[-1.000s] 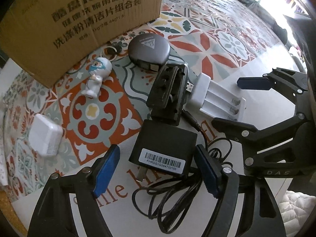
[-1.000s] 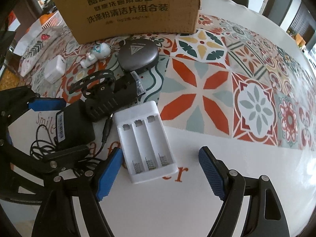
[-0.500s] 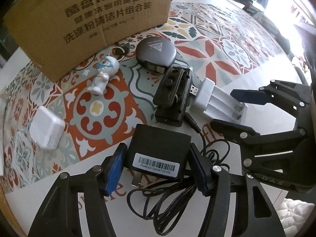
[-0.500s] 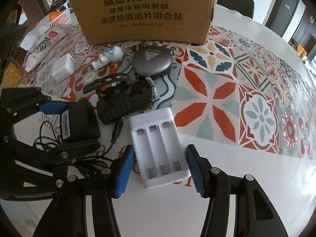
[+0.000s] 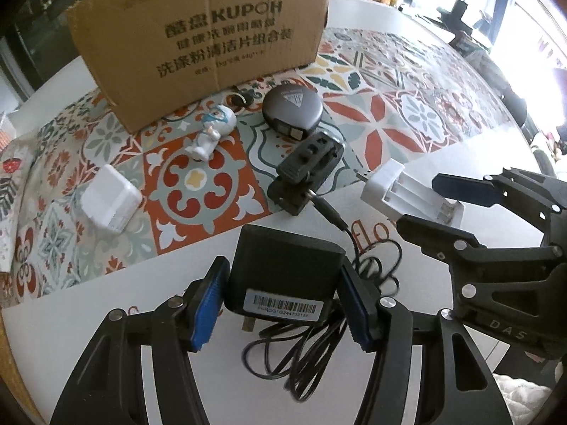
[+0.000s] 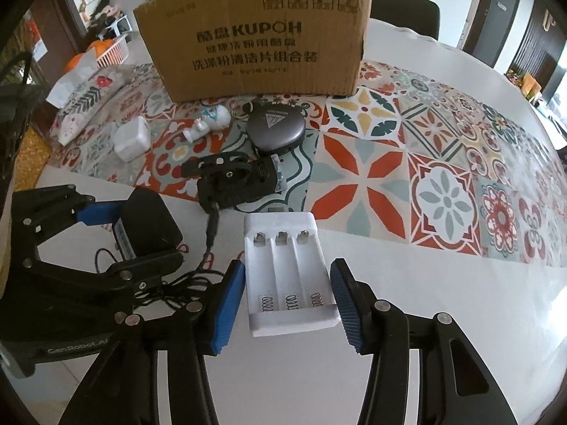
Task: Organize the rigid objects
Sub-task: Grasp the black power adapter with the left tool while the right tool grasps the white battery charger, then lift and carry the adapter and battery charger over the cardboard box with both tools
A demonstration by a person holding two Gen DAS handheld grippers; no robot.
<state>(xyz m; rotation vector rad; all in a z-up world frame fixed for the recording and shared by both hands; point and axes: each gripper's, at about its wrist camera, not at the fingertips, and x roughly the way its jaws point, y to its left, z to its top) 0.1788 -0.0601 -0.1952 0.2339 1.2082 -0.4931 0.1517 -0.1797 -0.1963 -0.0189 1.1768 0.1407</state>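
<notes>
My left gripper (image 5: 283, 301) is shut on a black power adapter (image 5: 283, 272) with a barcode label; its cable (image 5: 301, 354) hangs in loops. It also shows in the right wrist view (image 6: 149, 226). My right gripper (image 6: 288, 304) is shut on a white three-slot battery charger (image 6: 287, 269), also seen in the left wrist view (image 5: 407, 194). Both objects are lifted off the table. A cardboard box (image 6: 255, 42) stands at the back.
On the patterned cloth lie a black clamp-like mount (image 6: 234, 180), a round grey case (image 6: 276, 129), a small astronaut figurine (image 6: 209, 122) and a white cube charger (image 6: 133, 138). A patterned pouch (image 6: 85, 102) lies far left. The white table edge (image 6: 460, 283) runs at the right.
Both grippers closed from wide open onto their objects: the left on the adapter, the right on the battery charger. Both have risen and pulled back, so the box looks farther away.
</notes>
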